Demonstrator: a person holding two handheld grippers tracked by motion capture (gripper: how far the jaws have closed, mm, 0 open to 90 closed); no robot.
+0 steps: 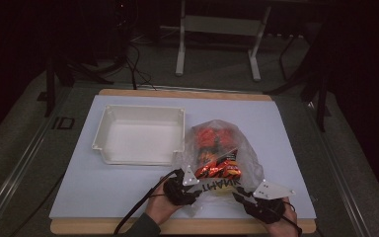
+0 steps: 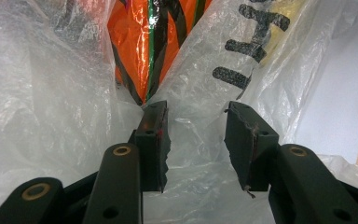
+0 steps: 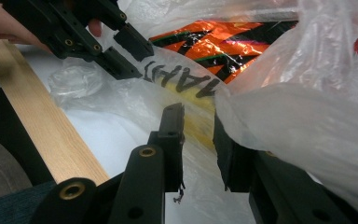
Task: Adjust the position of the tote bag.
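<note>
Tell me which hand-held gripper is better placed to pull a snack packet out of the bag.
Probably the left hand-held gripper: its open jaws point at the orange packet inside the plastic bag. The right hand-held gripper faces bag film.

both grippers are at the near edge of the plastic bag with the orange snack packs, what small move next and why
Probably close the left gripper on the film of the plastic bag. Its jaws stand apart with film between them, not pinched, and the right gripper looks just as loose. The orange snack packs are inside and the white tray lies beside the bag, so a firm hold comes first.
</note>
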